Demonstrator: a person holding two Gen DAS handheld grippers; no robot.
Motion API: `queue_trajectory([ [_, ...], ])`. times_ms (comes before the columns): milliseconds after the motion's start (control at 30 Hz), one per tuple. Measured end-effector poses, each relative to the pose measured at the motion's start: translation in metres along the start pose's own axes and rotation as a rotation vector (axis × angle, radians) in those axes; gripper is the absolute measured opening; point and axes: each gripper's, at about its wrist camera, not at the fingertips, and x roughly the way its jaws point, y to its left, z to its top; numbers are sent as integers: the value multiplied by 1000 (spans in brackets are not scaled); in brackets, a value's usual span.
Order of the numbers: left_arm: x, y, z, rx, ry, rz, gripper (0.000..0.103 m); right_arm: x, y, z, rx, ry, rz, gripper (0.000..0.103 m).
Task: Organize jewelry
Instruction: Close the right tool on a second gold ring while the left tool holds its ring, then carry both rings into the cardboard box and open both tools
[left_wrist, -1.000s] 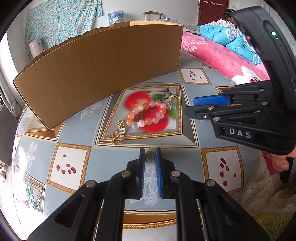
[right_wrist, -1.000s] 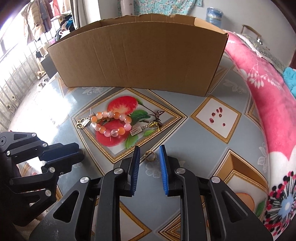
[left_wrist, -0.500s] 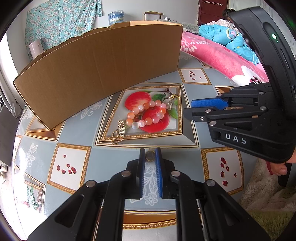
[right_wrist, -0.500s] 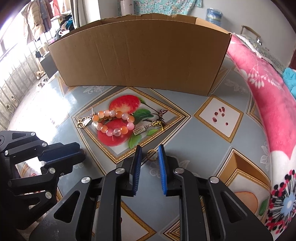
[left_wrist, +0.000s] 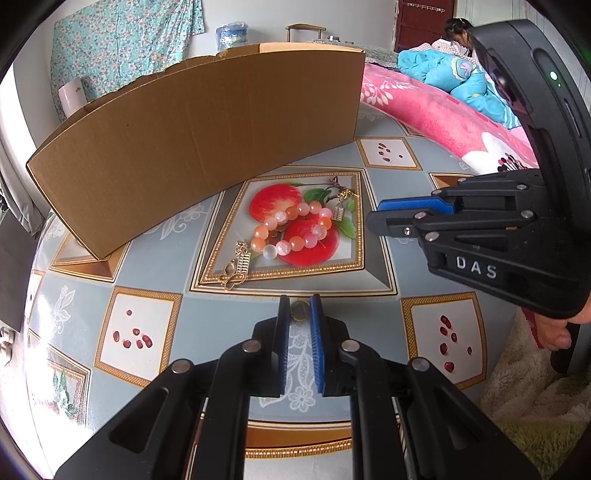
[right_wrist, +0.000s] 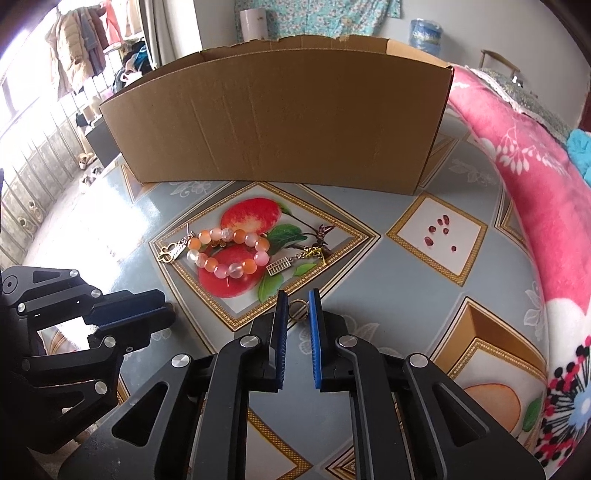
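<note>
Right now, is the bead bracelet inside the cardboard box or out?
Out: the bead bracelet lies on the table, in front of the cardboard box.

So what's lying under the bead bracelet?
The bead bracelet lies on the tablecloth's printed red fruit picture. Gold charms sit beside it, not beneath. Whatever the beads cover stays hidden.

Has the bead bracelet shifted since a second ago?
No. In the left wrist view the bead bracelet lies across the same two printed red apples on the tablecloth, no nearer the cardboard box.
</note>
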Motion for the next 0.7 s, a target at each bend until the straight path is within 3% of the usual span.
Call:
queue_trajectory([
  [367,-27,4,5,-2,-69,6,11,-25,-2,7,-21,-71,4,9],
  [567,-73,22,35,9,-218,15,11,-68,1,38,-102,-219,12,9],
  [700,-97,39,70,49,-312,32,11,-97,1,81,-189,-354,52,9],
])
